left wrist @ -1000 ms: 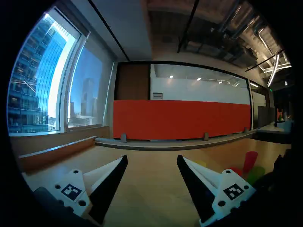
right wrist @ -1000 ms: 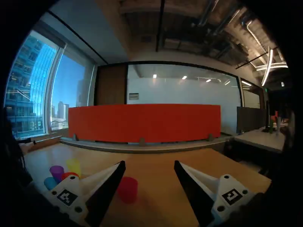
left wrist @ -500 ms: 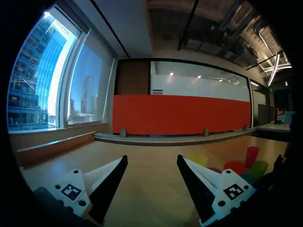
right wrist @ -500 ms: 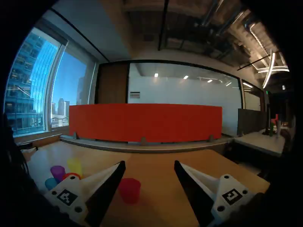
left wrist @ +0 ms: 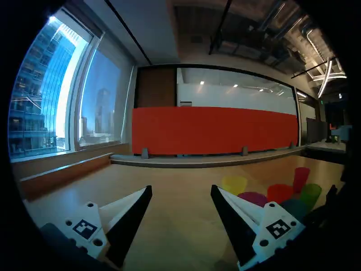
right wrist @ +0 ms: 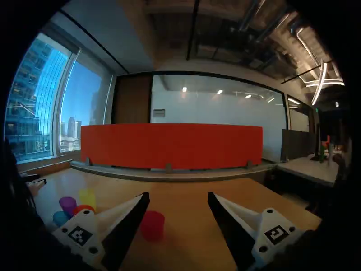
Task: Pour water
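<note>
Grippers: your left gripper (left wrist: 180, 187) and right gripper (right wrist: 178, 193) both stand released, nothing between the fingers.
Cups: six smooth, tapered tumblers, lower right of the left gripper view: yellow cup (left wrist: 234, 184), purple cup (left wrist: 252, 198), red cup (left wrist: 280, 192), pink cup (left wrist: 301, 178), green cup (left wrist: 311, 194), perhaps a teal cup (left wrist: 295, 207).
Surface: the table (left wrist: 180, 176) is glossy wood.
Change: a second ago your left gripper view caught barely three of them.

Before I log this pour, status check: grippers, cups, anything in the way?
Left gripper open, empty. Right gripper open, empty. Pink cup upright on table, just ahead of it; other cups grouped aside. Nothing blocking.
</note>
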A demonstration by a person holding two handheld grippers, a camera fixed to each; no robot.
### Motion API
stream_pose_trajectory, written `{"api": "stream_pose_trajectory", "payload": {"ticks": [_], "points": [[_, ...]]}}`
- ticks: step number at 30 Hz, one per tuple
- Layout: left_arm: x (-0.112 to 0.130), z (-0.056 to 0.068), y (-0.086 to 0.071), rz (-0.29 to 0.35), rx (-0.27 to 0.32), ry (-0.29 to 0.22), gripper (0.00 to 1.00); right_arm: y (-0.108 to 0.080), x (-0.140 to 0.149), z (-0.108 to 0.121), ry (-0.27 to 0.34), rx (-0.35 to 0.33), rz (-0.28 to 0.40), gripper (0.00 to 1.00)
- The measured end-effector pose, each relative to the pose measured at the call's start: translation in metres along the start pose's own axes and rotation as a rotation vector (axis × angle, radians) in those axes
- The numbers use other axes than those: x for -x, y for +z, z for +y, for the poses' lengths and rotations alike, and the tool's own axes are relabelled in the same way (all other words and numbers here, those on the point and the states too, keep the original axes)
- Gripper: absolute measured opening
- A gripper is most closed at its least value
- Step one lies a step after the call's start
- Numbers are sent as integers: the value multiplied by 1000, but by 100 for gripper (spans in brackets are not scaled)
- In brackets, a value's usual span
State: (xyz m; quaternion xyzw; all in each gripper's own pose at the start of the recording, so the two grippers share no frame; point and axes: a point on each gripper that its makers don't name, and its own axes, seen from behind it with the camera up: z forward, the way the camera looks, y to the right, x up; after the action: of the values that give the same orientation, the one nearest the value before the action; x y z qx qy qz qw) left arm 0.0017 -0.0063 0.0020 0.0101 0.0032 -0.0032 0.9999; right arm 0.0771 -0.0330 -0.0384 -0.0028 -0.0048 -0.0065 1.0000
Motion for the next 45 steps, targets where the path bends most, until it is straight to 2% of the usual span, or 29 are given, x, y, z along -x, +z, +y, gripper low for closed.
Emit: {"api": "stream_pose_trajectory", "payload": {"ticks": [17, 27, 38, 45], "points": [[1, 0, 0, -6, -5, 6, 97, 2, 4, 1, 5, -4, 0, 100], [2, 0, 0, -6, -5, 6, 97, 0, 0, 10, 2, 3, 41, 100], [2, -1, 0, -7, -5, 7, 97, 0, 1, 11, -51, 9, 77, 99], [2, 0, 0, -7, -5, 7, 97, 6, 4, 15, -19, 3, 101, 100]]}}
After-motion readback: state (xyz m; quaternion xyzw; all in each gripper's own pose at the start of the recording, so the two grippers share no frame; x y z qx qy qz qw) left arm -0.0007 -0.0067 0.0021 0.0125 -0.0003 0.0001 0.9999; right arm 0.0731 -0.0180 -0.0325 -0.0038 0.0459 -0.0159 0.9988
